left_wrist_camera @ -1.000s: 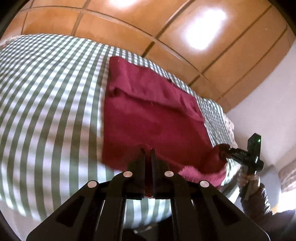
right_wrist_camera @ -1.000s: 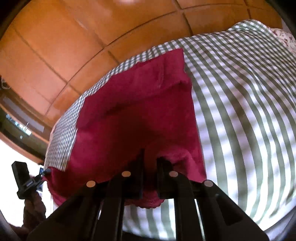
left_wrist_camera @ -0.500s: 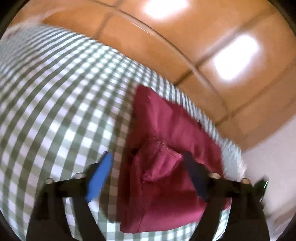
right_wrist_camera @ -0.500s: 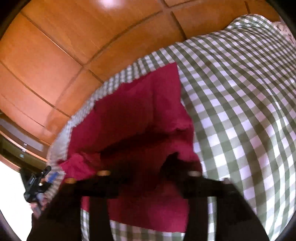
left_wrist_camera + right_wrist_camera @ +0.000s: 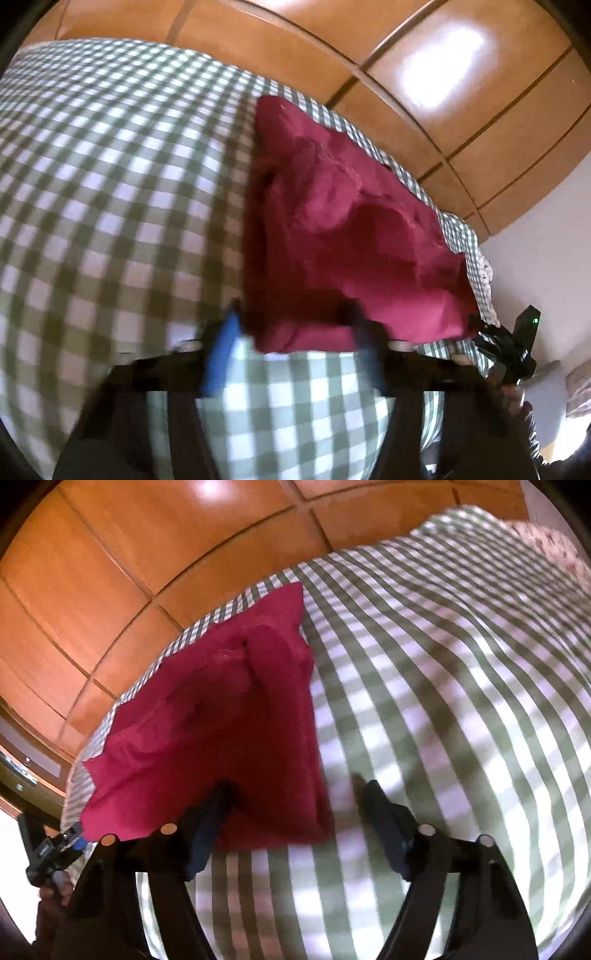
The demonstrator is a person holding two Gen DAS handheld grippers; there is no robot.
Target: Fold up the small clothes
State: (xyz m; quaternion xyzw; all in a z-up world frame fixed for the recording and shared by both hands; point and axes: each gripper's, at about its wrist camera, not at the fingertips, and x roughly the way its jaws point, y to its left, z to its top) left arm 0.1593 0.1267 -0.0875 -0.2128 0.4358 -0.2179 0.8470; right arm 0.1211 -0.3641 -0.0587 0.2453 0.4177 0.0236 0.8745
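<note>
Red cloth (image 5: 354, 236) lies folded on checked bedspread (image 5: 110, 184). Left gripper (image 5: 295, 325) and right gripper (image 5: 295, 794), jaws just closing, are both open, gripping nothing, at the cloth's near edge.

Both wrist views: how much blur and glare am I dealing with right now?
Left wrist view: motion blur smears the left gripper and nearby checked sheet; the red cloth is soft but readable; bright glare on the wooden panels. Right wrist view: sheet streaked on the right, right gripper blurred, fisheye bending throughout.
</note>
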